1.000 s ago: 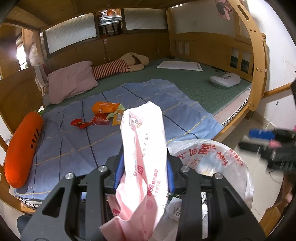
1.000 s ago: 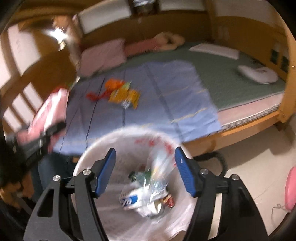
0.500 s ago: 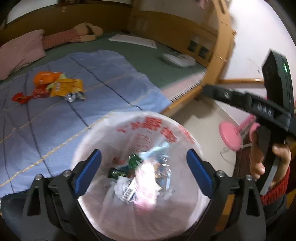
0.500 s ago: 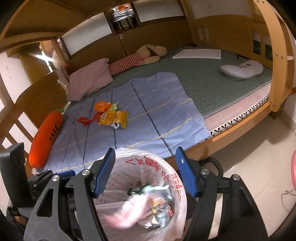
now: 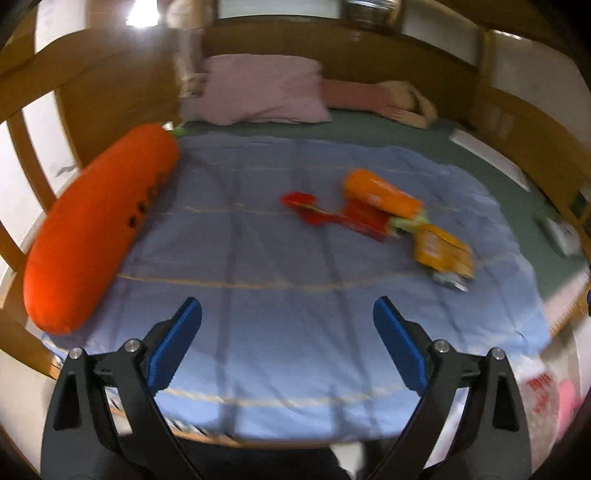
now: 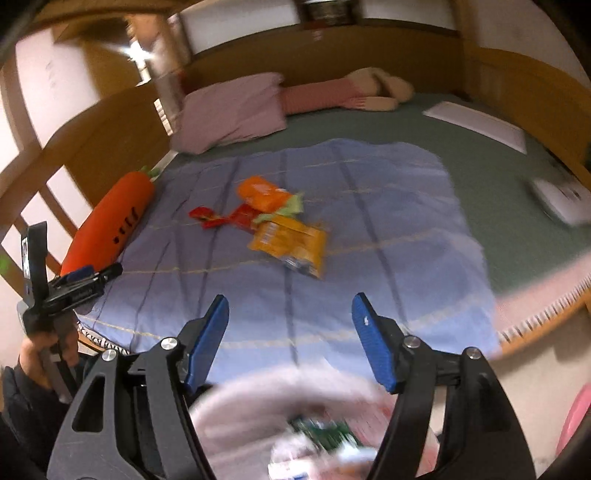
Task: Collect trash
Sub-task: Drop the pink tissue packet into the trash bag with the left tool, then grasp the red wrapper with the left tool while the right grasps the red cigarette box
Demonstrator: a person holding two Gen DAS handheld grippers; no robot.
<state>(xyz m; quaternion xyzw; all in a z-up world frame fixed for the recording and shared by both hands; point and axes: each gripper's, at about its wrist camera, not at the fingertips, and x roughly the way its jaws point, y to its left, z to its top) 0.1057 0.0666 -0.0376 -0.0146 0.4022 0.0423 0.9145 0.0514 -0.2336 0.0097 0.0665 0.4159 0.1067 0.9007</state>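
left tongs [image 5: 287, 325] released, empty | right tongs [image 6: 290, 325] released, empty | wrappers [image 6: 288, 243] print blurred, unreadable

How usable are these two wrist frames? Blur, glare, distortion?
Left wrist view: motion smear across the bed, wrappers streaked, lamp glare top left, while the left tongs stay sharp. Right wrist view: trash bag at the bottom is heavily smeared, yellow wrapper soft, right tongs crisp. Both views bow the bed frame with fisheye curvature and darken at the corners.
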